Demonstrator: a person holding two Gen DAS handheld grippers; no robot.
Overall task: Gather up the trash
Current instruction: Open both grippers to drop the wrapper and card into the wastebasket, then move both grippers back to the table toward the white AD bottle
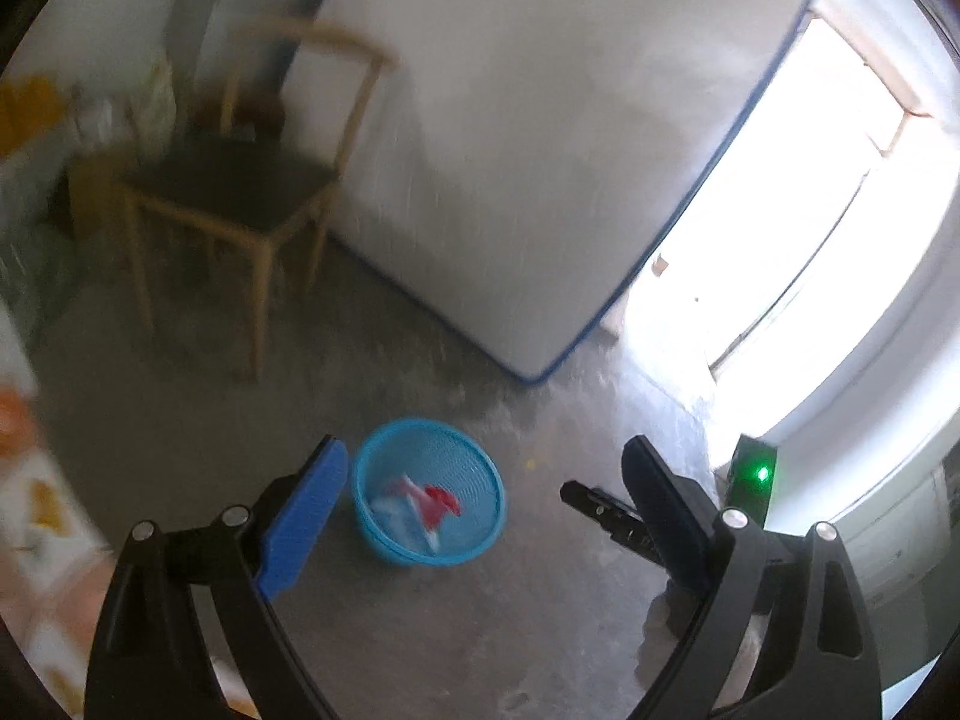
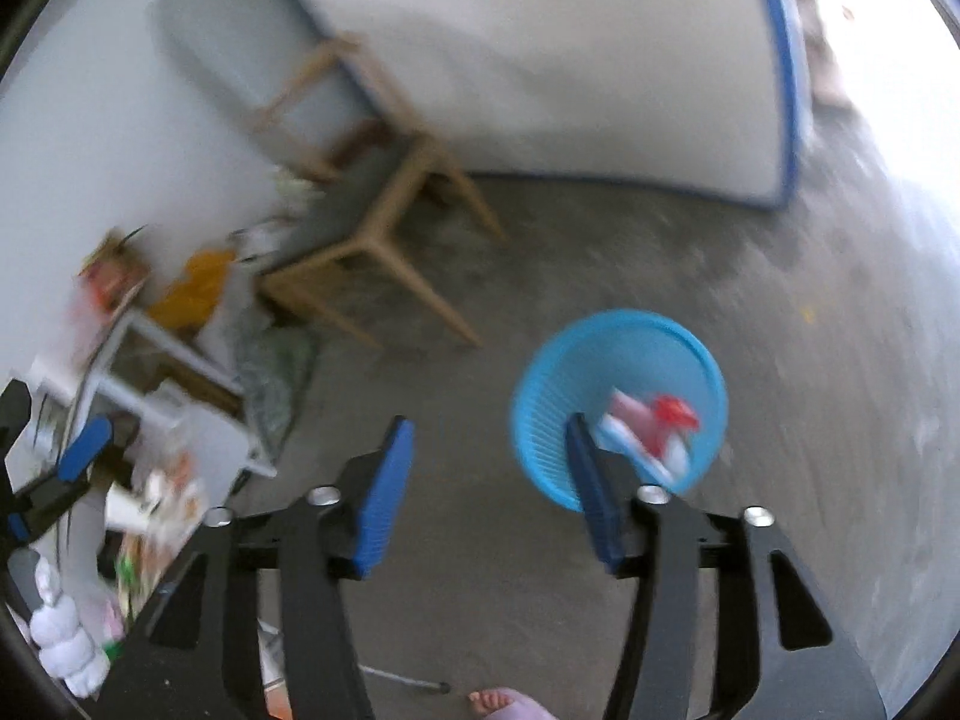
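Mattress (image 1: 540, 150) leans on wall, chair (image 1: 228, 192) beside it. Blue basket (image 2: 618, 354) on floor w/ red-white trash (image 2: 654, 426) inside. Left gripper (image 1: 486, 516) wide, empty. Right gripper (image 2: 489, 492) jaws apart, nothing btwn, over basket's near rim.

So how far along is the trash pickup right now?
Some trash, red and white scraps, already lies in the blue basket on the floor. Nothing is in hand: the right gripper and left gripper both stand open and empty. Clutter remains by the wall, too blurred to identify.
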